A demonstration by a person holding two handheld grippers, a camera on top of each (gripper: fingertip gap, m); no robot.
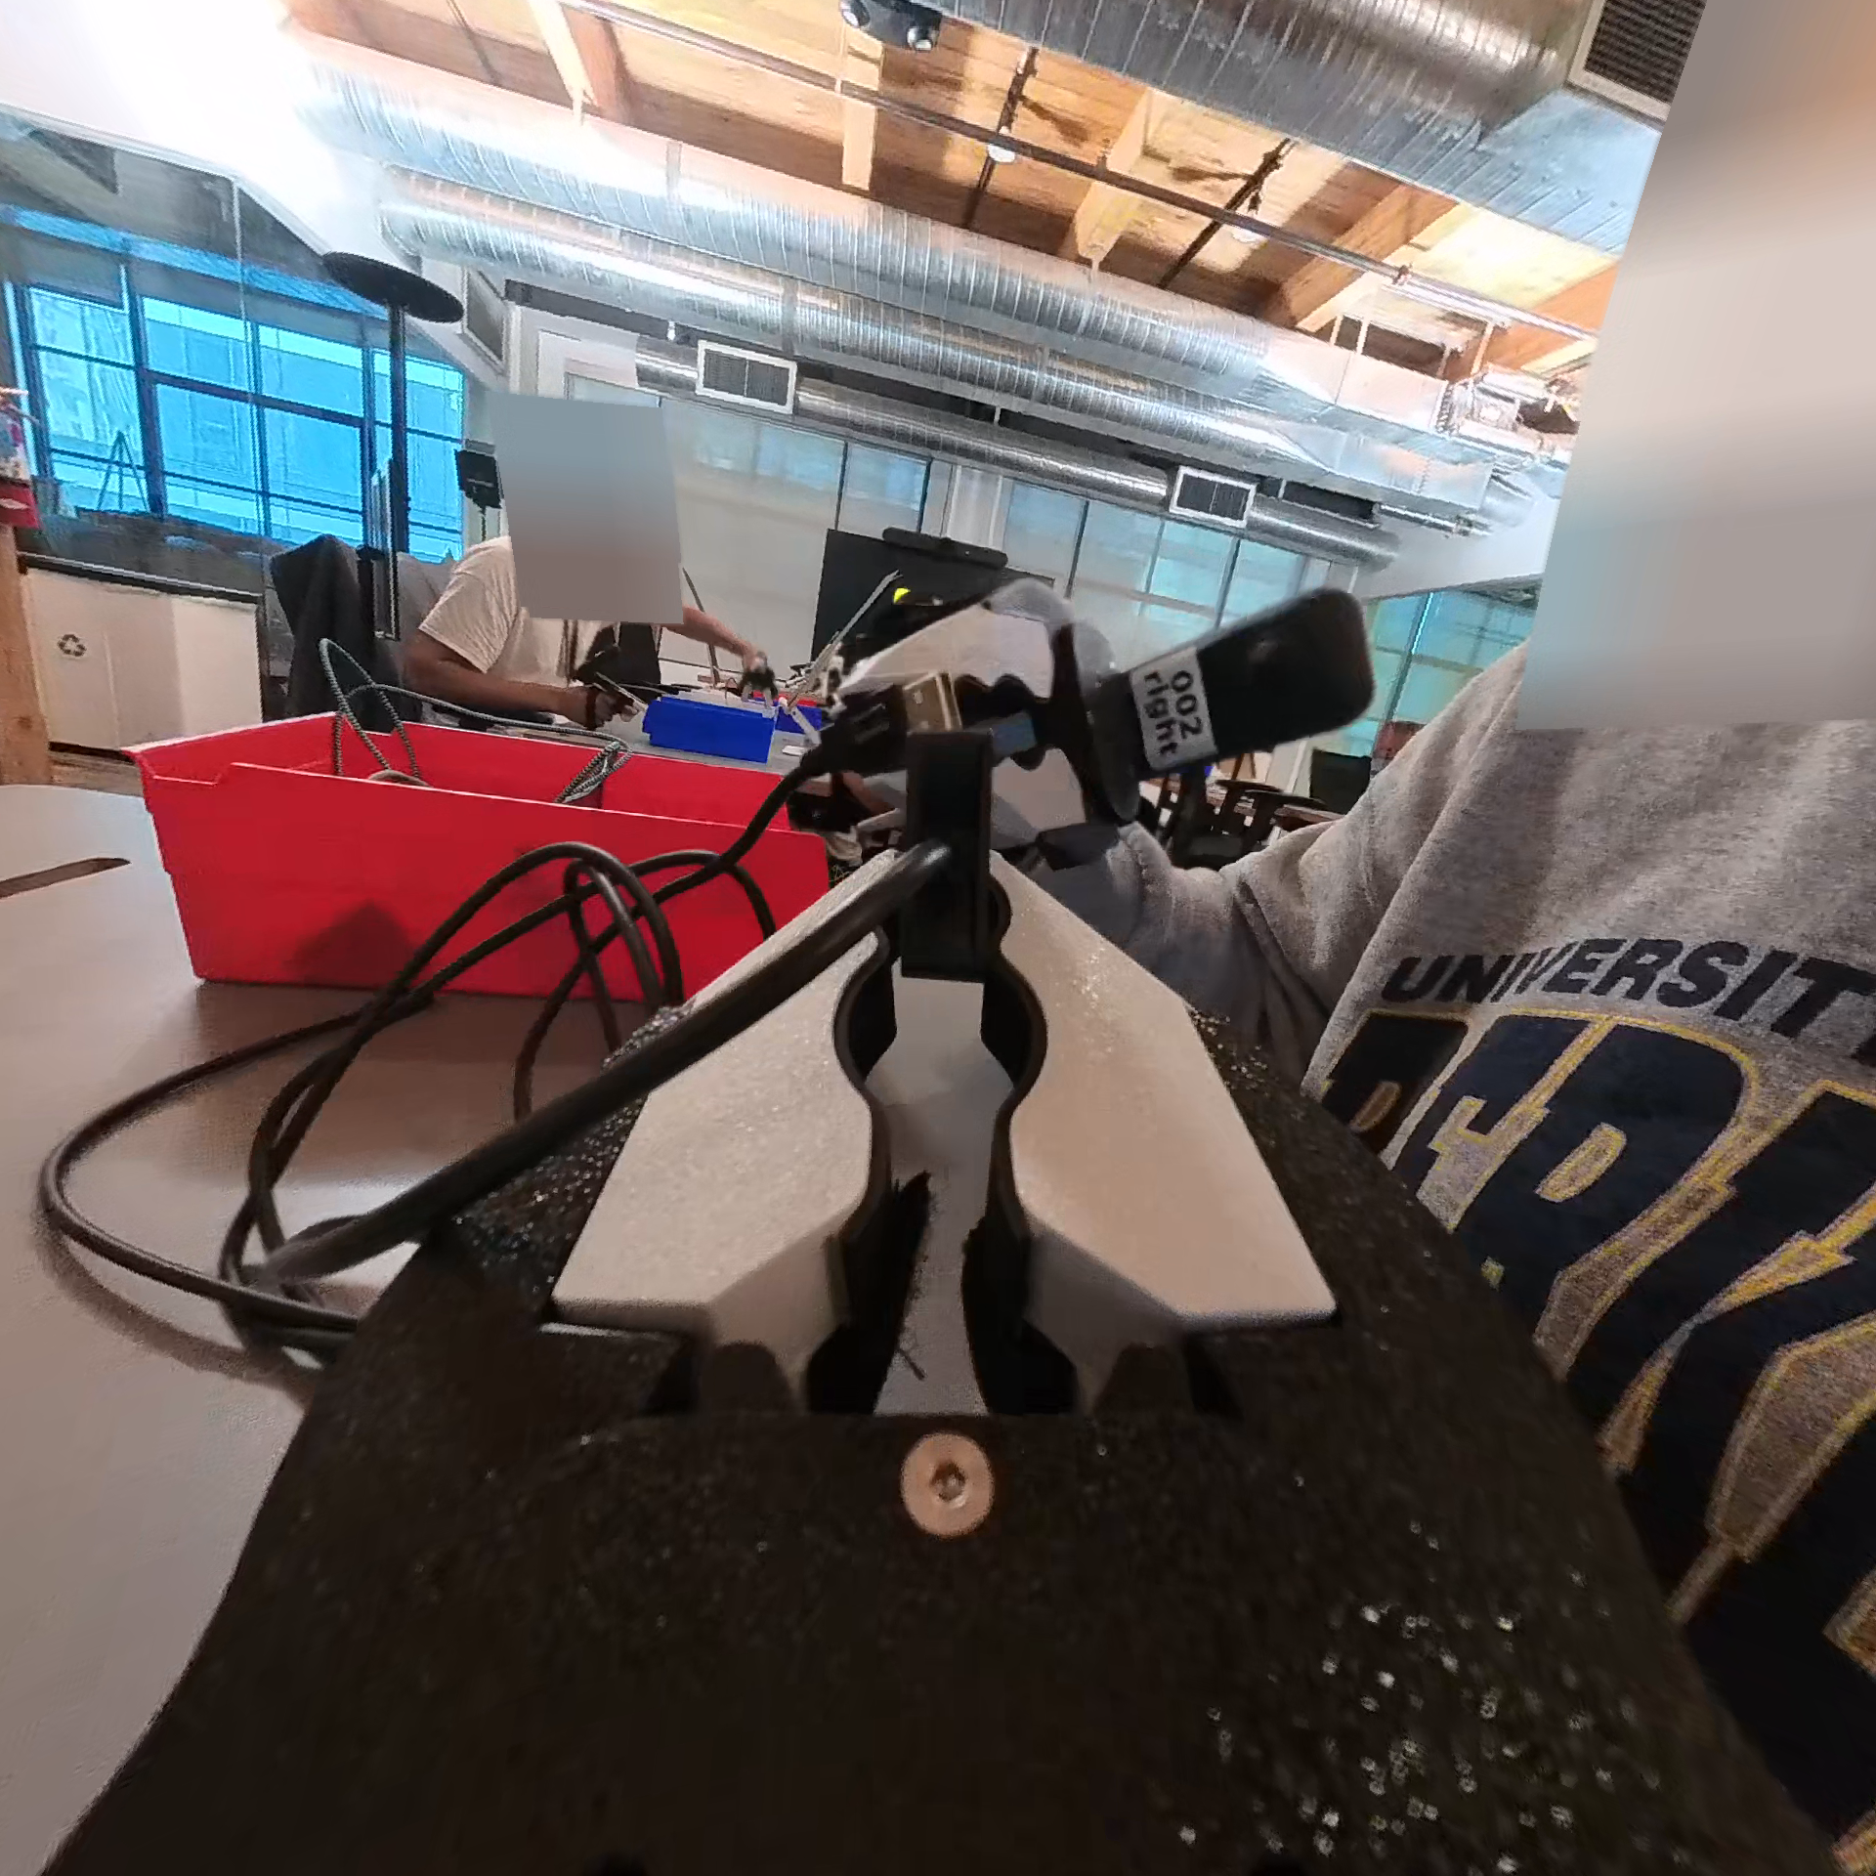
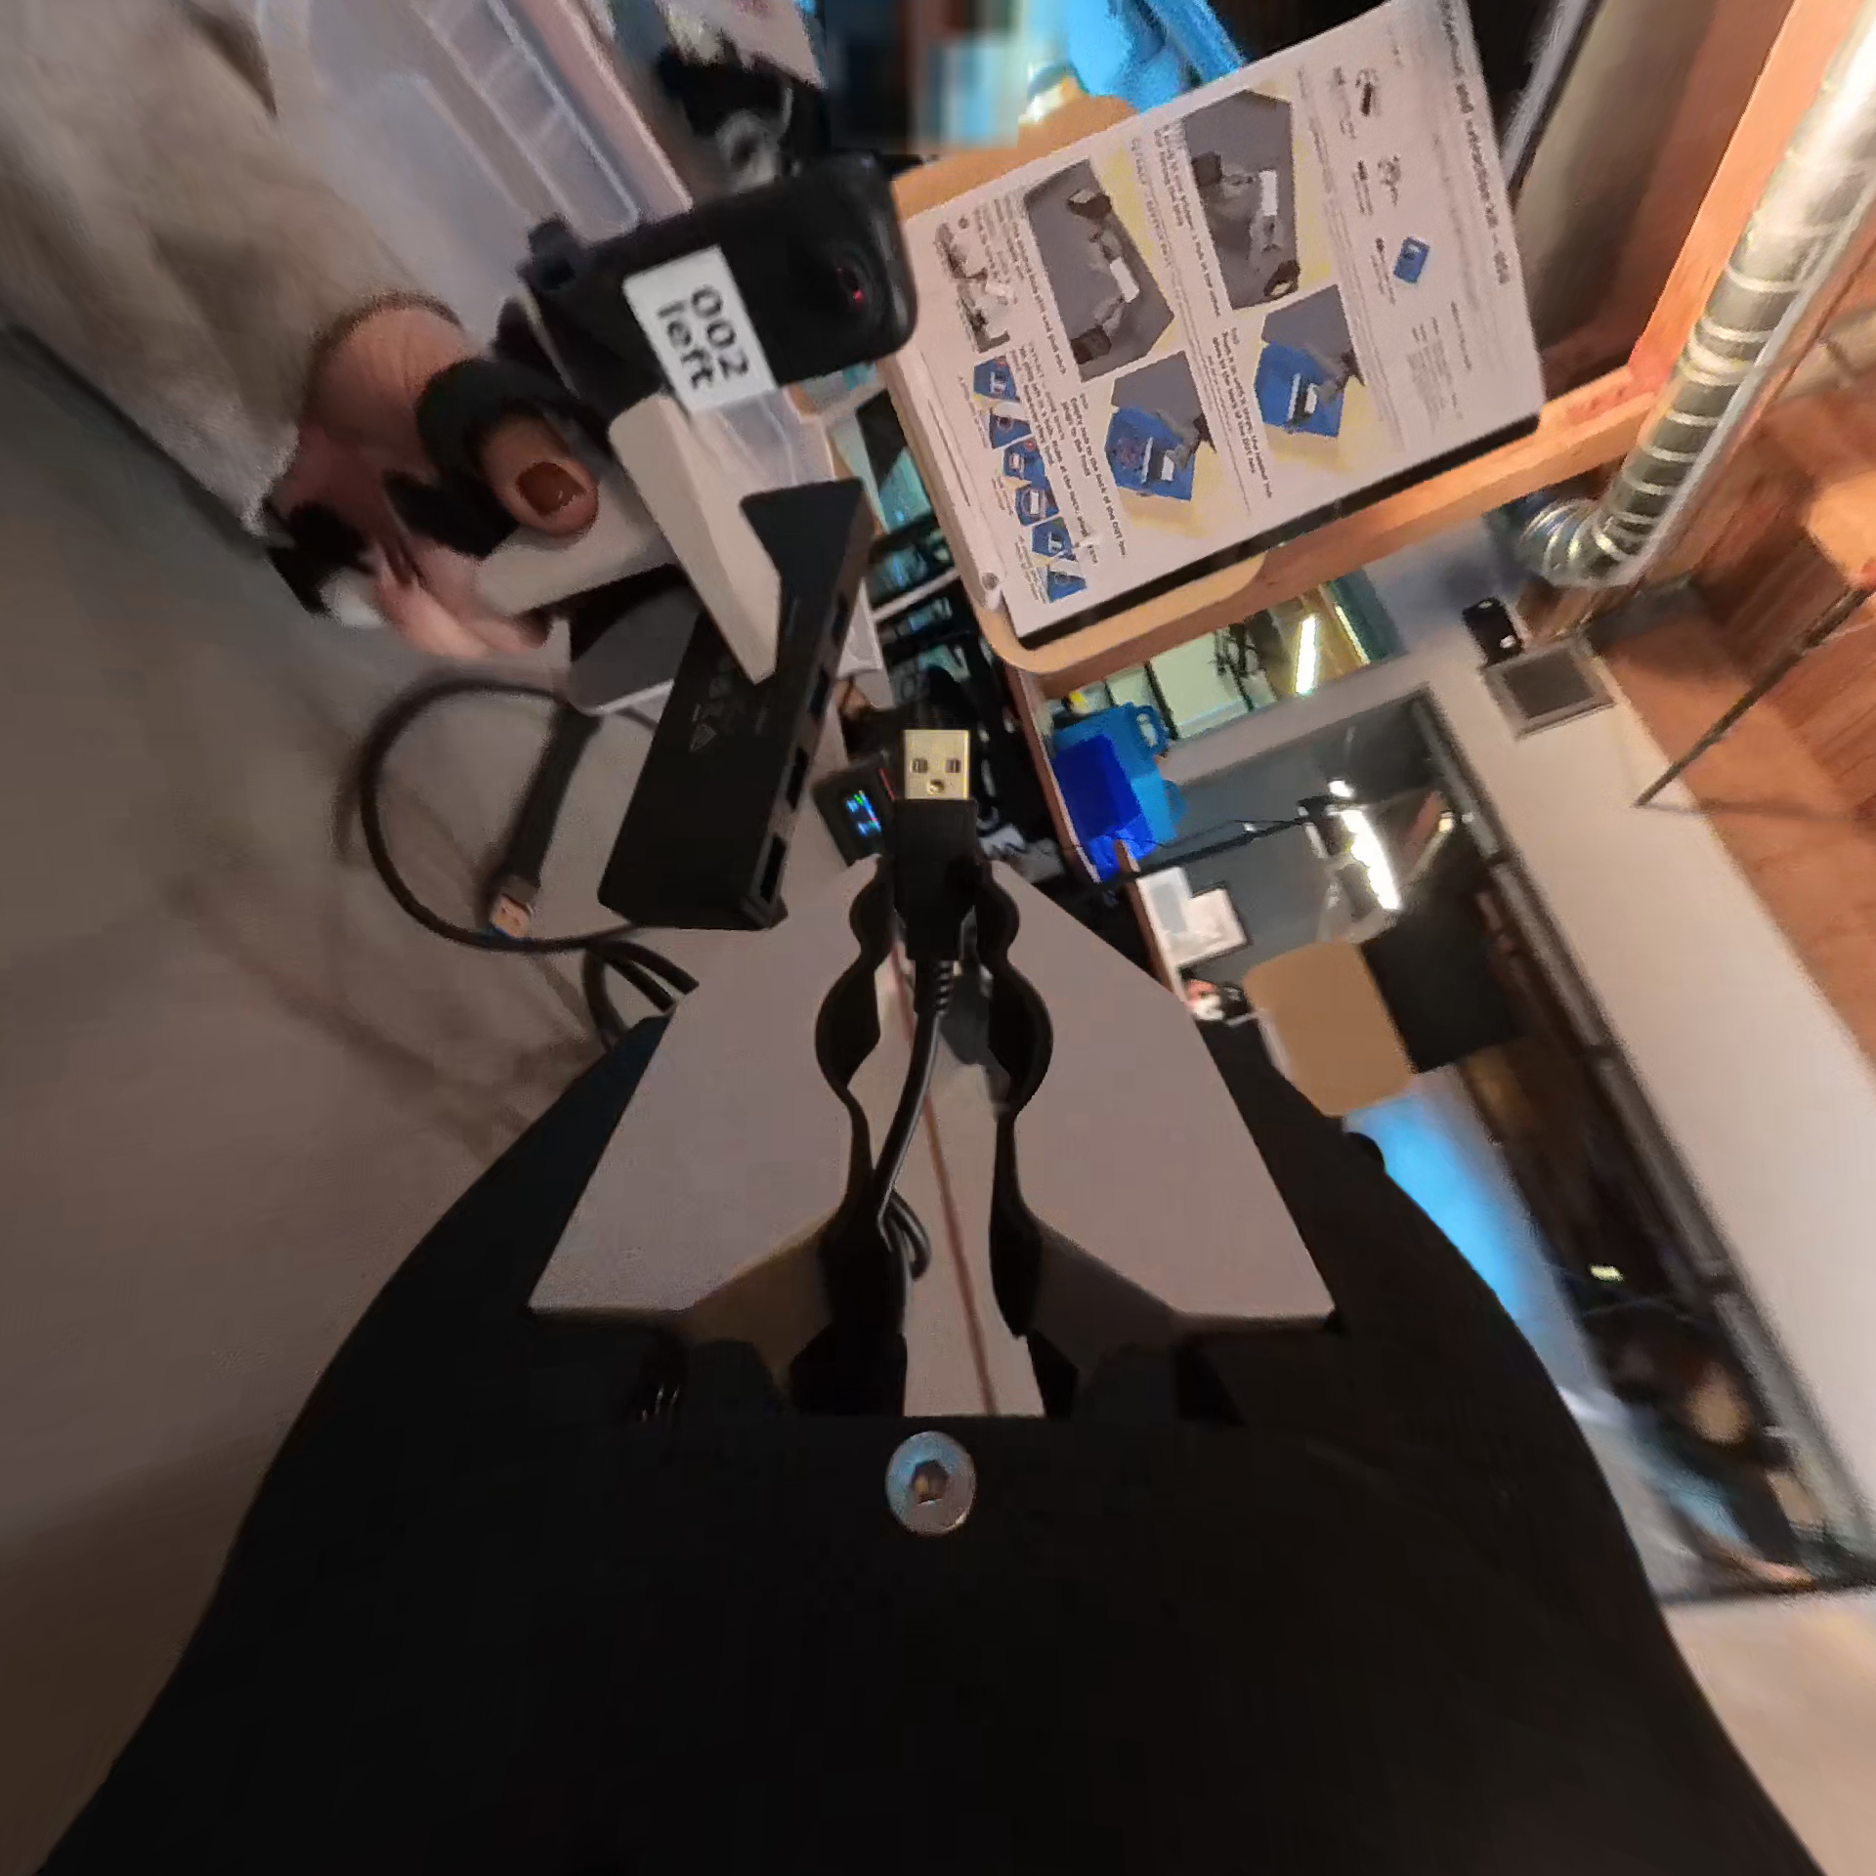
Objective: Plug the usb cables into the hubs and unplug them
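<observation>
My left gripper is shut on a black USB hub, seen end-on and held above the table. The hub's own black cable trails left onto the table. My right gripper is shut on a black USB cable plug, its gold metal end sticking out past the fingertips. In the right wrist view the hub sits in the left gripper, with its ports a short gap left of the plug. In the left wrist view the right gripper holds the plug just above the hub, apart from it.
A red bin with cables stands on the table behind the hub. Loops of black cable lie on the table at left. The hub's blue-tipped plug hangs free. An instruction sheet stands on a board. A person's grey sweatshirt is close at right.
</observation>
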